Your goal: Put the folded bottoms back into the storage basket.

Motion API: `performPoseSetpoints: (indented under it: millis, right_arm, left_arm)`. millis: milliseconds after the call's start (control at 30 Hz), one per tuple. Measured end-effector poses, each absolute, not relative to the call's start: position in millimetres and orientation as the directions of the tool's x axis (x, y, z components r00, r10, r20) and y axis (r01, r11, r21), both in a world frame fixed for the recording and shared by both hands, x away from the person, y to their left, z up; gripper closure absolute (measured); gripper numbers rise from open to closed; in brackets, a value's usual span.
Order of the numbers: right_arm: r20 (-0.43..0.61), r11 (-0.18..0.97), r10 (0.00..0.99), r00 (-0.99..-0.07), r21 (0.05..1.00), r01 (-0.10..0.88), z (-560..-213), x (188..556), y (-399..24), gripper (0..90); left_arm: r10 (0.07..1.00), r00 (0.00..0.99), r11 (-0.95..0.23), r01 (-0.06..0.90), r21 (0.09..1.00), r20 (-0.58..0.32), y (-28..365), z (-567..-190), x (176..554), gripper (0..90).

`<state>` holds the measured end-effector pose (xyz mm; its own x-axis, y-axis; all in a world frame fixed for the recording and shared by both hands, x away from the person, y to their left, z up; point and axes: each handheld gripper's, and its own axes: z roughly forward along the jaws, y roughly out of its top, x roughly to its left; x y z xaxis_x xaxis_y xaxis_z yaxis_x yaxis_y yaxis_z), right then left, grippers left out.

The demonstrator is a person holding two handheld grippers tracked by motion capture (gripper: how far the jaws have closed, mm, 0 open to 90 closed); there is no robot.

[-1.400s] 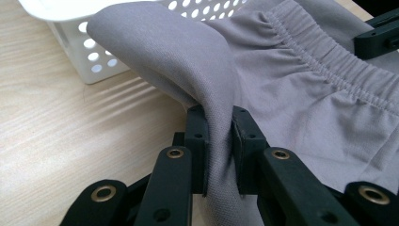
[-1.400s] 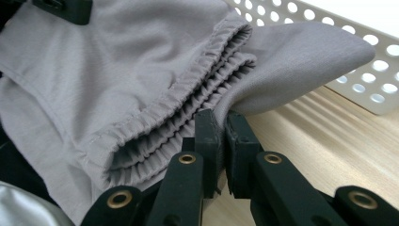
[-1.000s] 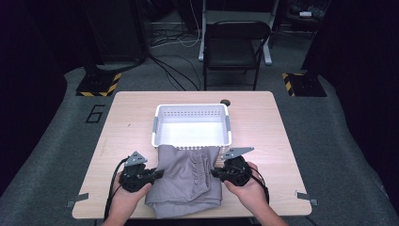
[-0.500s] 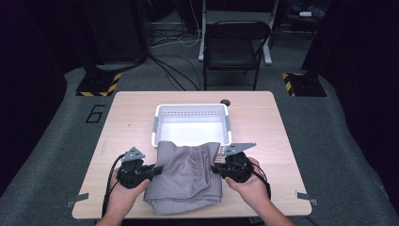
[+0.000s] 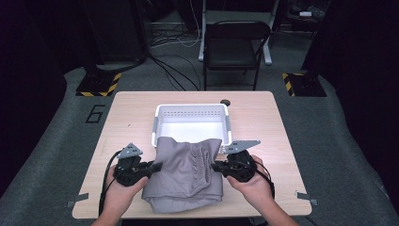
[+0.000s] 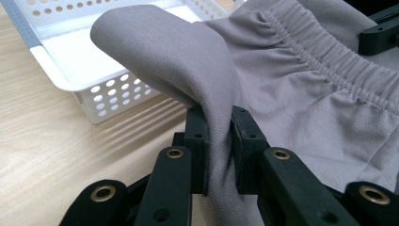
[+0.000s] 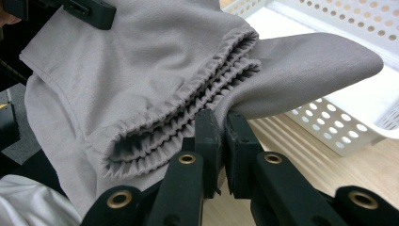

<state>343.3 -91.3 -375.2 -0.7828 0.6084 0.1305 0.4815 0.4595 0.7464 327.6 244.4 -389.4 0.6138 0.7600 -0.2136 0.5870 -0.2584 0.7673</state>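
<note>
Pinching grey shorts | left claw clamped | right claw clamped

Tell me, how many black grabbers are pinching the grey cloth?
2. The left gripper clamps the left edge of the grey elastic-waist garment; the right gripper clamps its right edge, just in front of the white basket.

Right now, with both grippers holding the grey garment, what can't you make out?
- Near rim of the white basket: high view, covered by the grey garment.
- Garment's type and full length: folded on itself, lower end hanging past the table edge.
- Small dark object behind the basket: too small to identify.
</note>
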Motion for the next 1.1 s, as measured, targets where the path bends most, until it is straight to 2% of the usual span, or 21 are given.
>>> performPoseSetpoints:
  millis: [1100]
  right_arm:
    - [0.085, 0.454, 0.63, -0.772, 0.766, 0.455, -346, 370, -94, 85.4]
  left_arm:
    - [0.757, 0.623, -0.266, 0.568, 0.779, -0.196, 242, -359, 360, 79.0]
